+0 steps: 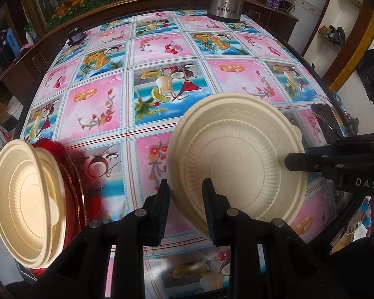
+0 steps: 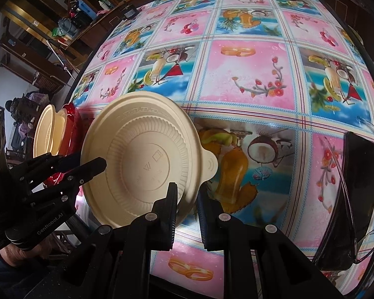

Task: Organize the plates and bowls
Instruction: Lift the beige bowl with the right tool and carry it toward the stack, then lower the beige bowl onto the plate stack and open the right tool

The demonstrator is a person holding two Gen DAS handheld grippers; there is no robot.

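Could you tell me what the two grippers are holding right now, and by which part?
Both grip the same cream bowl by its rim, on different sides: the left gripper at one edge, the right gripper at another, each with one finger inside.

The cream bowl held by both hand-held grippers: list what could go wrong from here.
1. The cream bowl hangs tilted above the tablecloth, pinched only at its rim by the left hand-held gripper and right hand-held gripper; uneven pulling could twist it loose.
2. The cream stack leaning on the red plates looks unsteady; adding the bowl carelessly might topple it.
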